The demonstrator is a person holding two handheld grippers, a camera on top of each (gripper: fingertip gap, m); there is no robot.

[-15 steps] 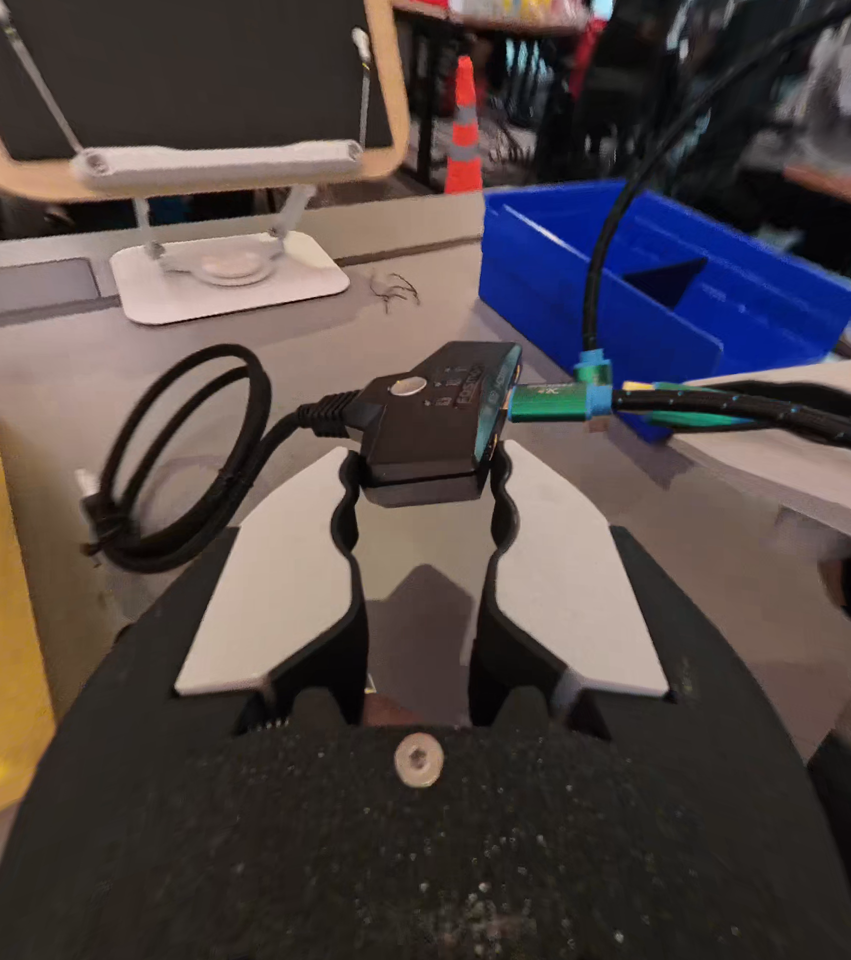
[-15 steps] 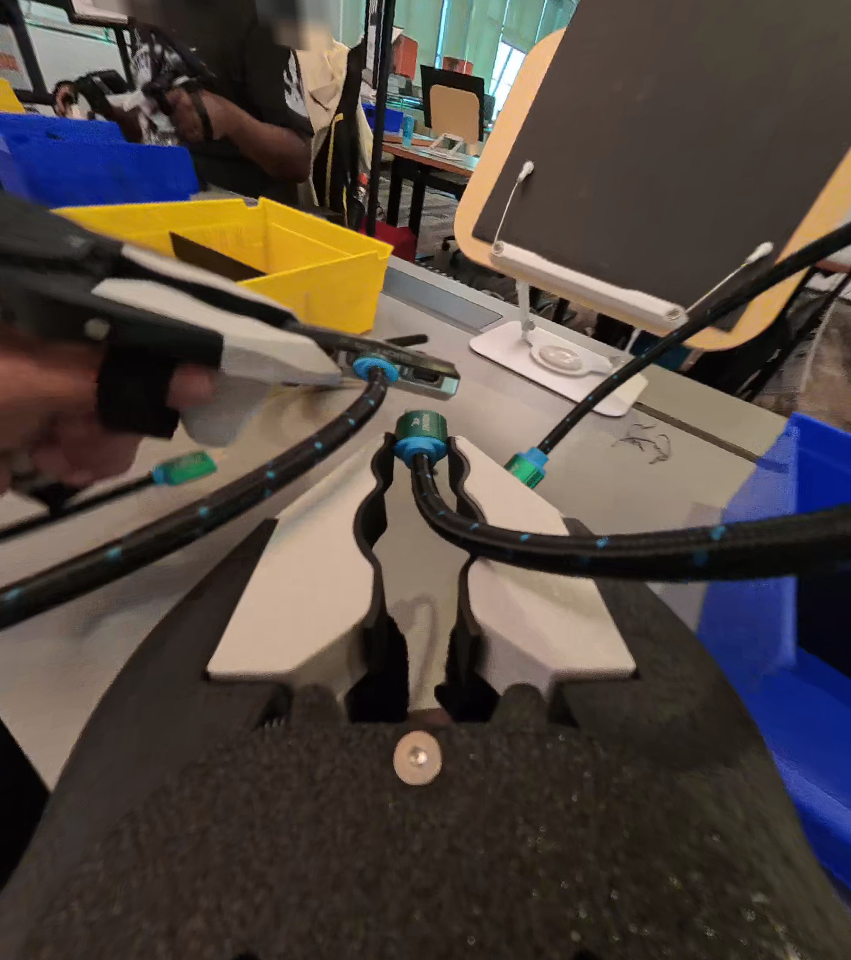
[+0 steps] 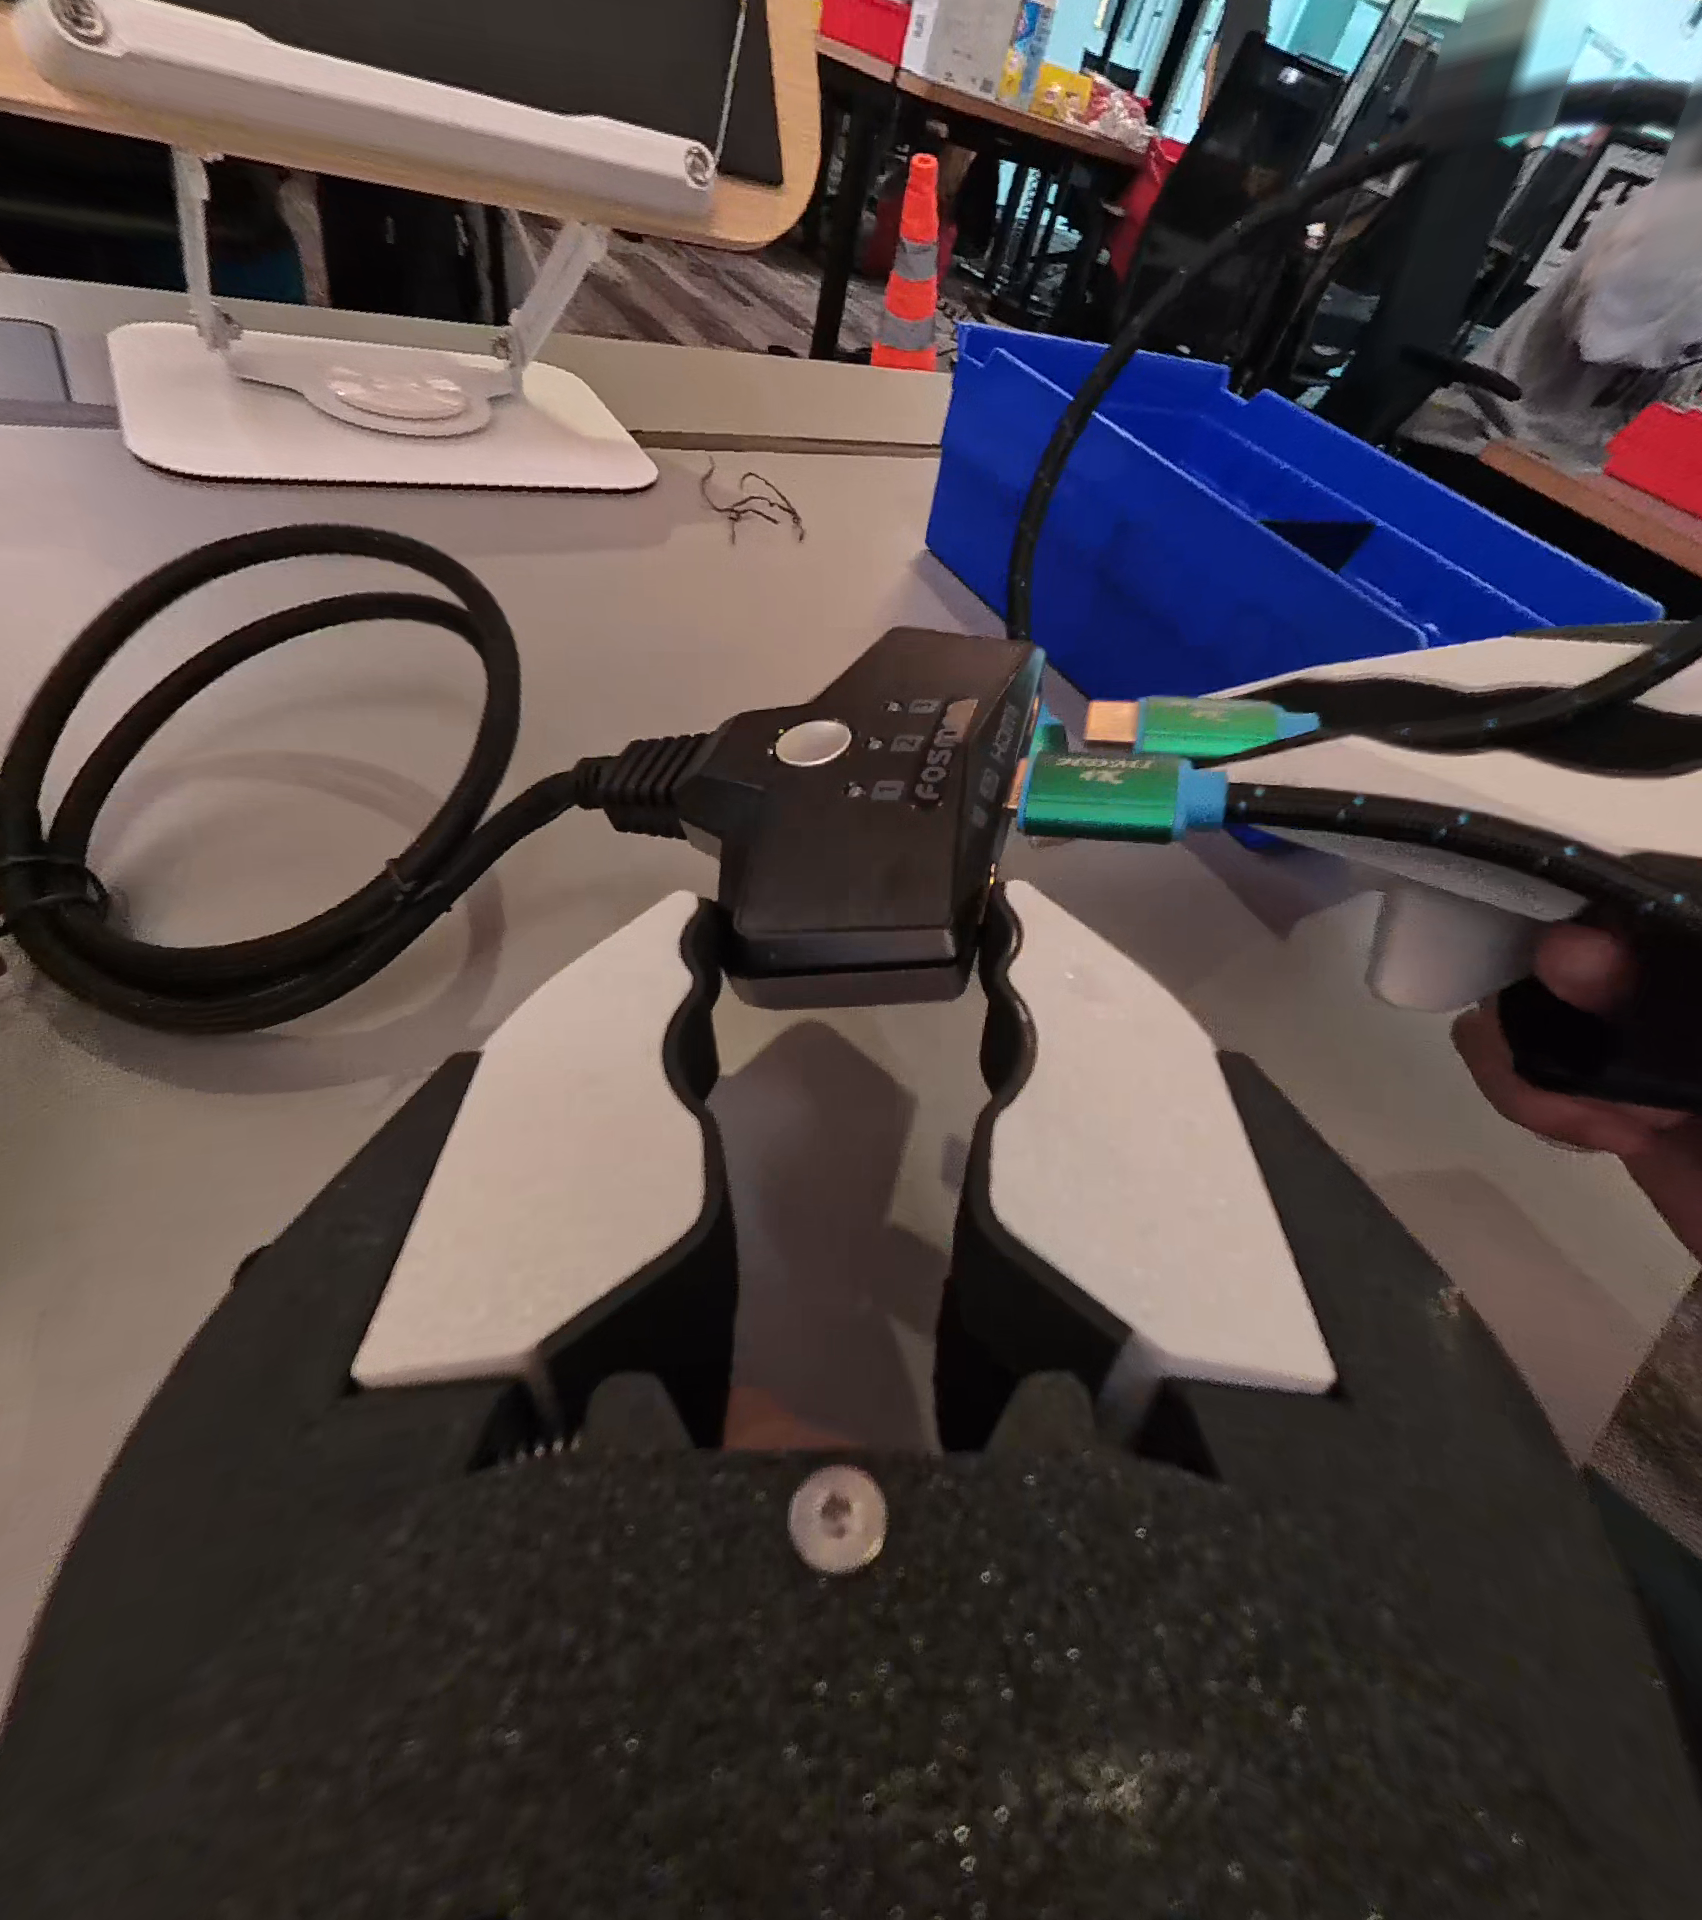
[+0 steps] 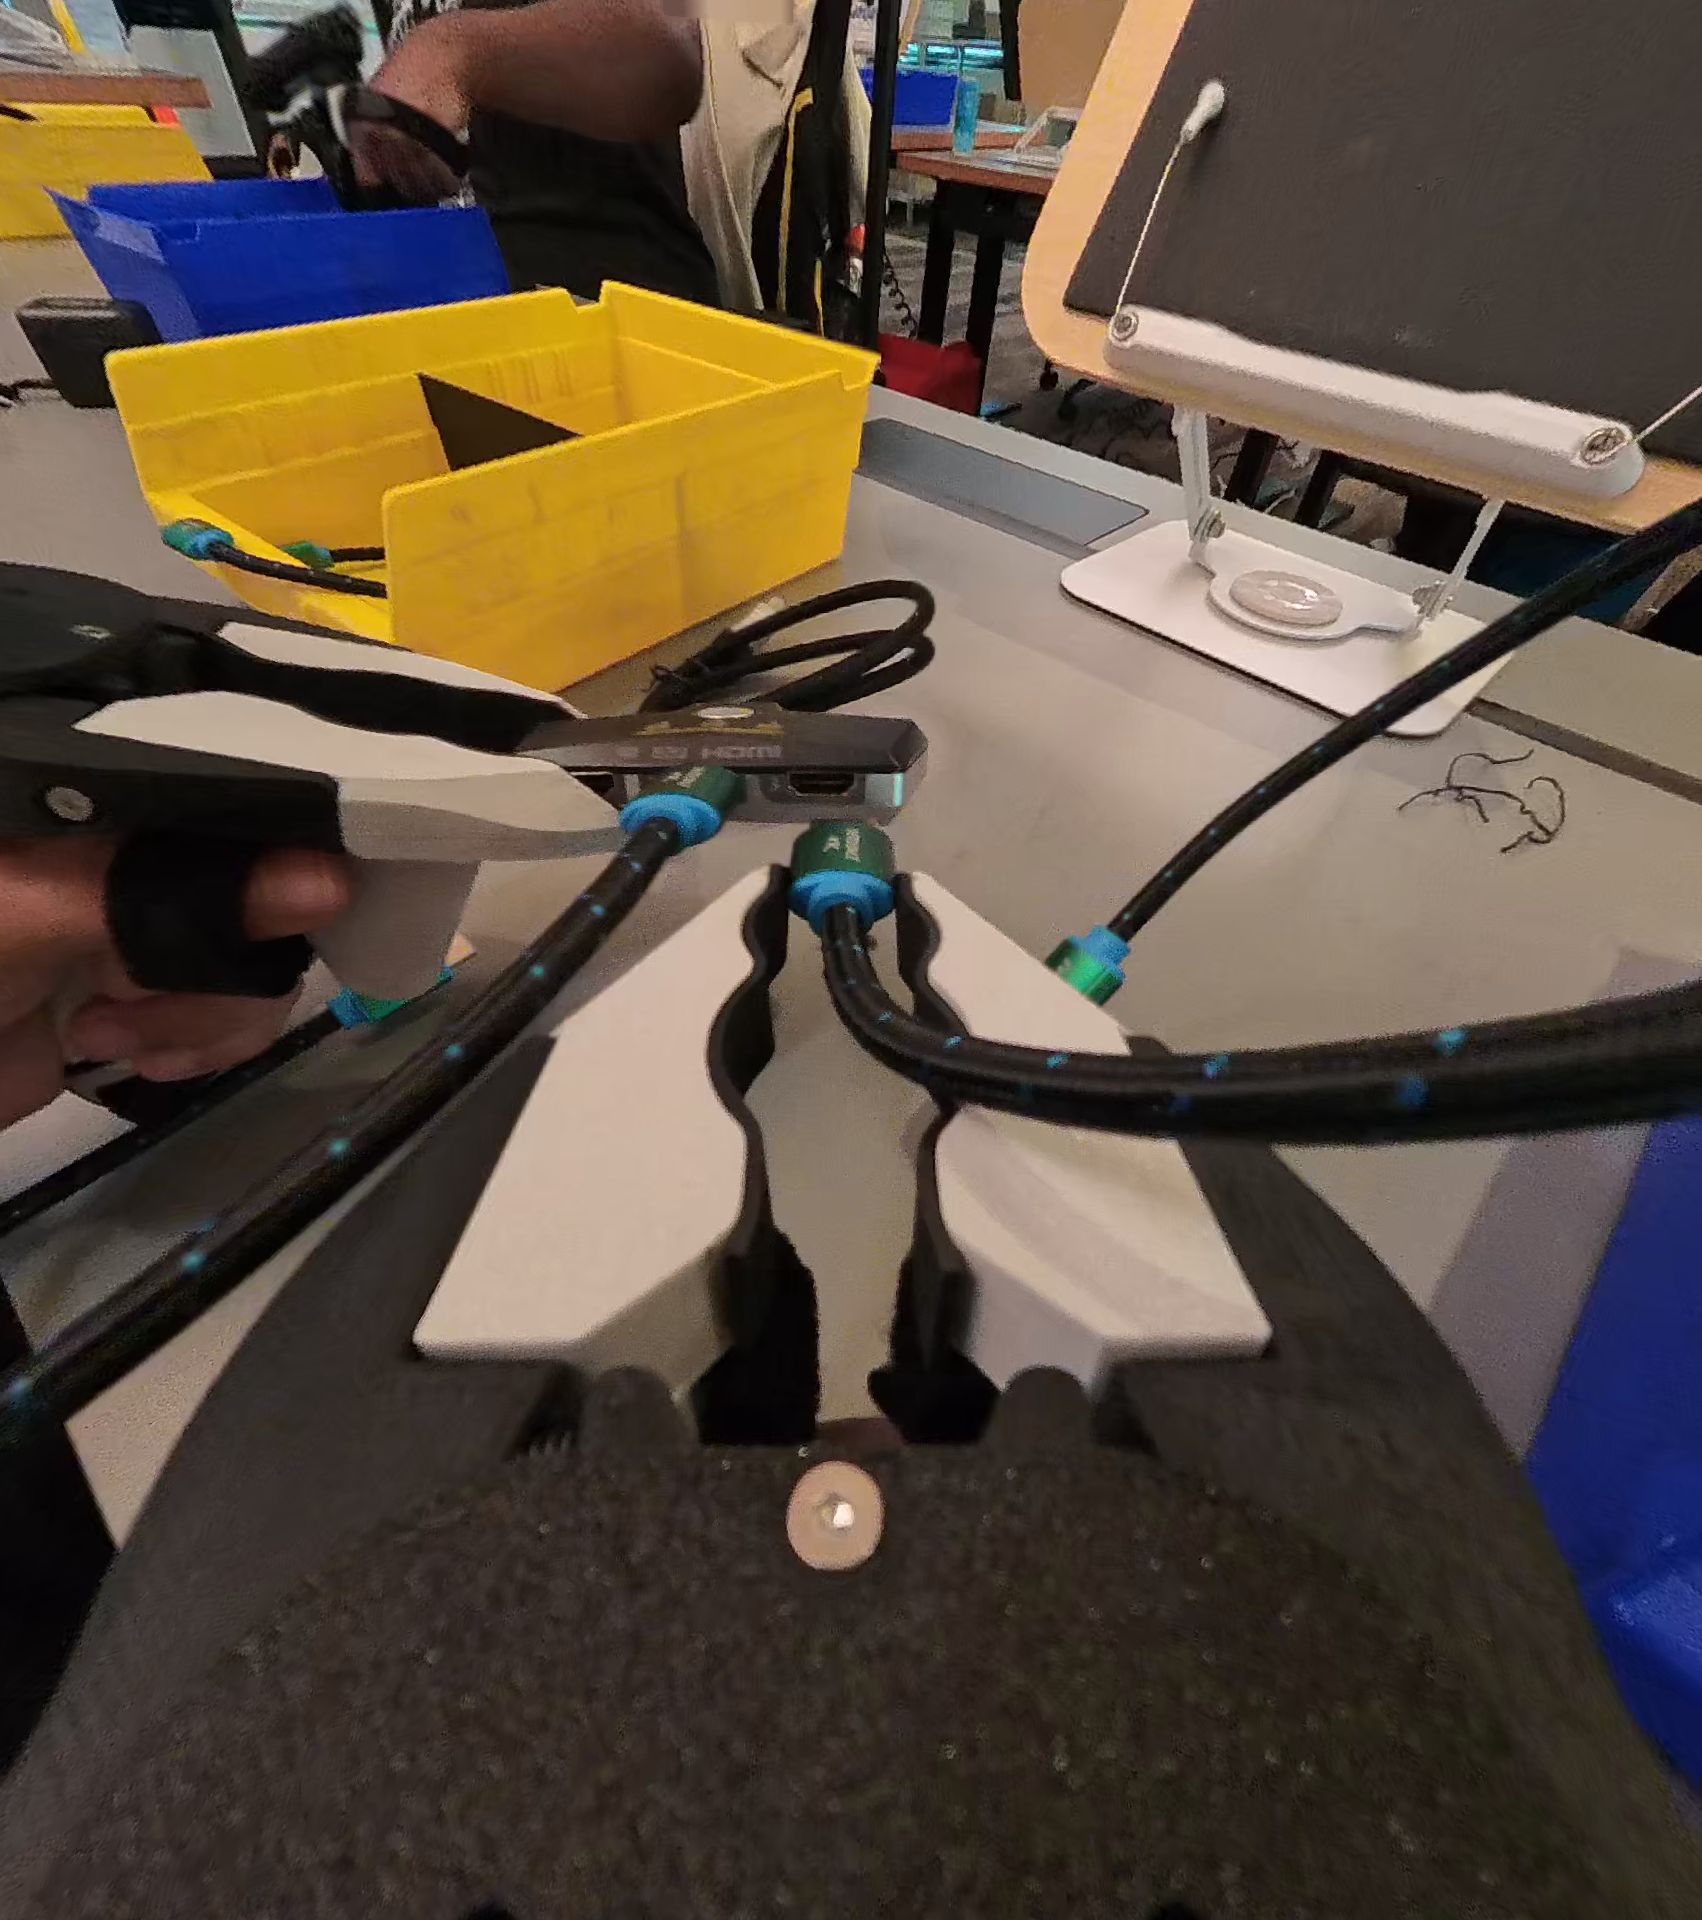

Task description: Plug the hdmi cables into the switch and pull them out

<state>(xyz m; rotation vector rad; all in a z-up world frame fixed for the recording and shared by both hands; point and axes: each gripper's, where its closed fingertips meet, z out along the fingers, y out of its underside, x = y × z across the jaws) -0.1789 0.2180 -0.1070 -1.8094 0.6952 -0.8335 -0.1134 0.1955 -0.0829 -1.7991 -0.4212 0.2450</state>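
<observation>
Left gripper: pinches the black switch by its near end, above the grey table.
Right gripper: clamps a green HDMI plug, its tip just short of the switch's open right port.
Middle port: second plug seated.
Edges: blue bin close behind; yellow bin left; bare table toward the white stand.

Black switch held level; one green-ended cable plugged in, another just outside.
</observation>
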